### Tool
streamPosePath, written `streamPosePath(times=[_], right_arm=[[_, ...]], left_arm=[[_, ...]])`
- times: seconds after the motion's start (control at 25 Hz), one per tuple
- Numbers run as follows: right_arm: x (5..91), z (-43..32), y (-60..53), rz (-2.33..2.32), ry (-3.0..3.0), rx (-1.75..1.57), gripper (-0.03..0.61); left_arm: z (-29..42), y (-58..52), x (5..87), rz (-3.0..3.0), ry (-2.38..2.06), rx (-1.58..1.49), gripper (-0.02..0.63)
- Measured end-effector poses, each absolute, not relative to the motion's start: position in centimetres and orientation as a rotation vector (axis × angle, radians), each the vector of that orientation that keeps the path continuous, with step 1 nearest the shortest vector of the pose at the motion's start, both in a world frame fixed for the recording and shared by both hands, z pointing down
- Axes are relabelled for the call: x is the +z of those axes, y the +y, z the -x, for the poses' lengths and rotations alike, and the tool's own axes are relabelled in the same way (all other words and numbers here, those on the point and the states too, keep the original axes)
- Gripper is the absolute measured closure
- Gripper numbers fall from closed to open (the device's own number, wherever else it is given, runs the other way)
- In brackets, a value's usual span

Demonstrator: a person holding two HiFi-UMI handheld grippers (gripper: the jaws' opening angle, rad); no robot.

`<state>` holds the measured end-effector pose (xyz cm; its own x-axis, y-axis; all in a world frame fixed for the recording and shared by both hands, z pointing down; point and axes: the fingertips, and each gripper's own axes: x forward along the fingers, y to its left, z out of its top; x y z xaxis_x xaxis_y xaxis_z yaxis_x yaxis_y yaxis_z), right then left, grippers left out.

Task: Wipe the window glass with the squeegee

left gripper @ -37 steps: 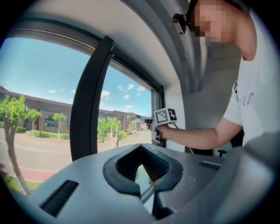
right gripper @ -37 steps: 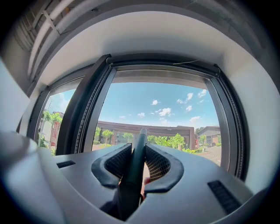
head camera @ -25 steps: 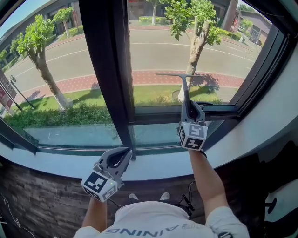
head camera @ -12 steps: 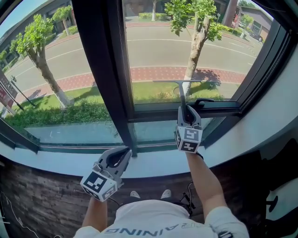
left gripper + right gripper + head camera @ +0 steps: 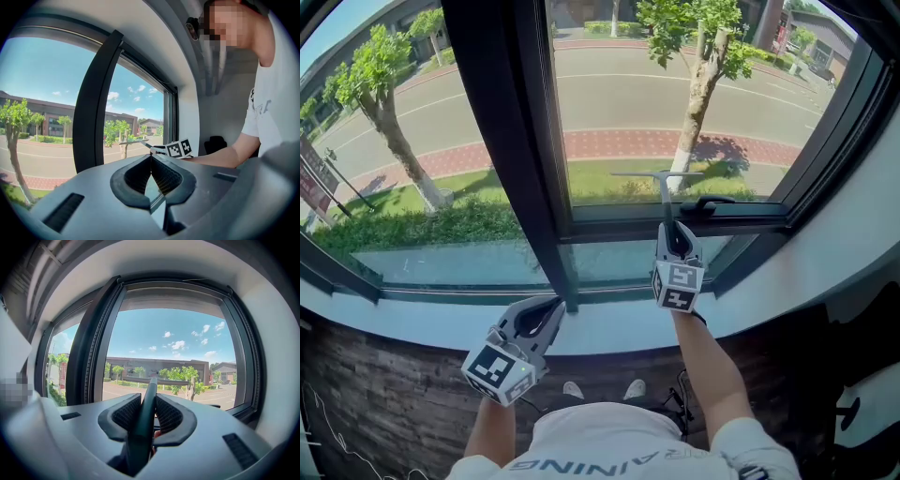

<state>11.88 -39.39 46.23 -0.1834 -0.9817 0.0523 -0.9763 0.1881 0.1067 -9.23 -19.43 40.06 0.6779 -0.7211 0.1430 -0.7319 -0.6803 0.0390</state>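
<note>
Here, my right tongs [image 5: 676,236] pinch the squeegee [image 5: 660,178] by its handle, blade low on the window glass [image 5: 609,103]; my left tongs [image 5: 546,307], pressed together, hold nothing.

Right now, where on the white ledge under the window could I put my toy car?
The white sill is bare left of the left gripper, and between the two grippers. It's crowded near the dark post, where the left gripper hangs, and under the right gripper holding the squeegee.
</note>
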Motion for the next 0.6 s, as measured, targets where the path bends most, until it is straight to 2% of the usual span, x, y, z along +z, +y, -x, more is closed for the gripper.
streamPosePath(times=[0.6], right_arm=[[51.5, -12.6, -39.6, -1.901, -2.300, 0.068, 0.479]], left_arm=[[8.7, -19.7, 40.7, -2.776, -1.204, 0.206, 0.595]])
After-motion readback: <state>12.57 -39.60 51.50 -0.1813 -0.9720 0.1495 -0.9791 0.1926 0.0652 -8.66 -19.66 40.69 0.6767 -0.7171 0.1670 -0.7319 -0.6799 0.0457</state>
